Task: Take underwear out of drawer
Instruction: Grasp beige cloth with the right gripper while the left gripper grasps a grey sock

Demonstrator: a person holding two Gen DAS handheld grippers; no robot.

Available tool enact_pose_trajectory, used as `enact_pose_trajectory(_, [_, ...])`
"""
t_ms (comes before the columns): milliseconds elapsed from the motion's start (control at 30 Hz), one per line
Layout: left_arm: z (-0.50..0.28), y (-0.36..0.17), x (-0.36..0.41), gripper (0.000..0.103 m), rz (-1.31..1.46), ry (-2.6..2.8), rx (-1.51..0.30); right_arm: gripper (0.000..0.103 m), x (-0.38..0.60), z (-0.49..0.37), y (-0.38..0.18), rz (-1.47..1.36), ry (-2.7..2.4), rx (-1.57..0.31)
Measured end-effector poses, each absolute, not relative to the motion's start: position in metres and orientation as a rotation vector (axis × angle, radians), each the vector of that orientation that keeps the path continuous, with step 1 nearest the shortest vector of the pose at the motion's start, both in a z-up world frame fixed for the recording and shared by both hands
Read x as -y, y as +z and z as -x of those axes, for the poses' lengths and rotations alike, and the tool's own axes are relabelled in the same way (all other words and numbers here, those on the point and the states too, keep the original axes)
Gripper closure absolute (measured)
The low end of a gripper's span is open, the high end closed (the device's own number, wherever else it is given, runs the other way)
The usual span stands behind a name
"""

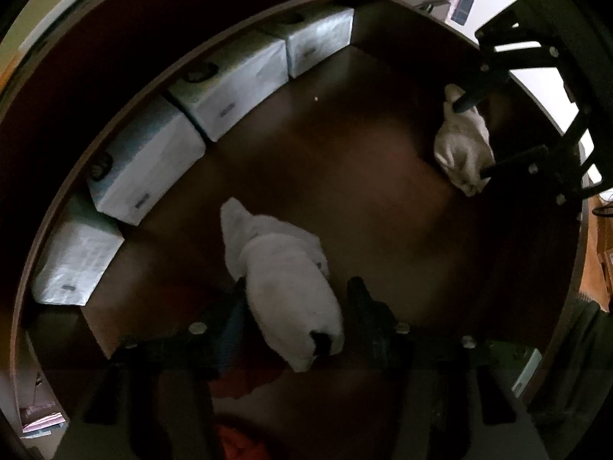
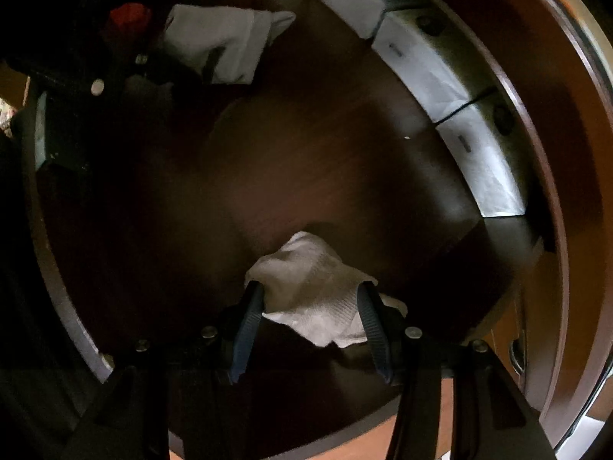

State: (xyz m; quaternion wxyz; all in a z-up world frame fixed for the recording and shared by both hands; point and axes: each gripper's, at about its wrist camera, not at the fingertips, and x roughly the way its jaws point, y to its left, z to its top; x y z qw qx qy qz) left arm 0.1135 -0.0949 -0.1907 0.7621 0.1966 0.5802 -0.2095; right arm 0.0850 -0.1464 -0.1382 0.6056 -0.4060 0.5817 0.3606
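Both garments lie inside the dark wooden drawer (image 1: 345, 161); nothing is out yet.

Left tongs (image 1: 295, 287): we straddle a white folded underwear piece (image 1: 283, 268) with the two fingers spread wide to either side of it. The cloth rests on the drawer floor and looks unsqueezed. We judge these tongs open, poised around the piece and not clamping it. A bit of red fabric (image 1: 245, 383) shows below, close under the tool; what it is we cannot tell.

Right tongs (image 2: 310, 306): the ribbed blue pads (image 2: 249, 326) sit on both sides of a crumpled white ribbed underwear piece (image 2: 314, 287), near the drawer's right front corner. The cloth bunches between the pads and touches both. Whether we are truly pinching it or only framing it, we cannot tell.

A row of pale blue tissue boxes (image 1: 230, 92) lines the back wall, well apart from both garments.

Progress, as we judge it: early. Reach and placement done for both pieces. Left to do: close firmly on each, lift clear of the drawer walls, carry out. No other underwear is visible on the drawer floor.
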Motion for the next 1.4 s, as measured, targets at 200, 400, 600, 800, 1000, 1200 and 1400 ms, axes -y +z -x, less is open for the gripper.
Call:
enact_pose_trajectory(200, [-0.115, -0.19, 0.095, 0.06, -0.424, -0.446, -1.274, 0.05, 0.144, -0.089, -0.143, 0.908, 0.82, -1.362])
enact_pose_trajectory(400, [-0.119, -0.187, 0.095, 0.06, -0.401, -0.426, -1.289, 0.05, 0.151, -0.083, -0.138, 0.868, 0.803, -1.345])
enact_pose_trajectory(600, [-0.106, -0.176, 0.095, 0.082, -0.429, -0.417, -1.255, 0.054, 0.152, -0.072, -0.133, 0.834, 0.785, -1.282])
enact_pose_trajectory(800, [-0.1, -0.165, 0.095, 0.089, -0.419, -0.423, -1.224, 0.063, 0.165, -0.059, -0.124, 0.706, 0.774, -1.23])
enact_pose_trajectory(1000, [-0.087, -0.148, 0.086, 0.089, -0.367, -0.415, -1.166, 0.066, 0.173, -0.054, -0.108, 0.608, 0.758, -1.182])
enact_pose_trajectory(1200, [-0.075, -0.13, 0.055, 0.089, -0.312, -0.387, -1.098, 0.066, 0.179, -0.066, -0.097, 0.535, 0.743, -1.152])
enact_pose_trajectory(1400, [-0.07, -0.12, 0.048, 0.089, -0.296, -0.322, -1.015, 0.066, 0.17, -0.083, -0.1, 0.419, 0.765, -1.086])
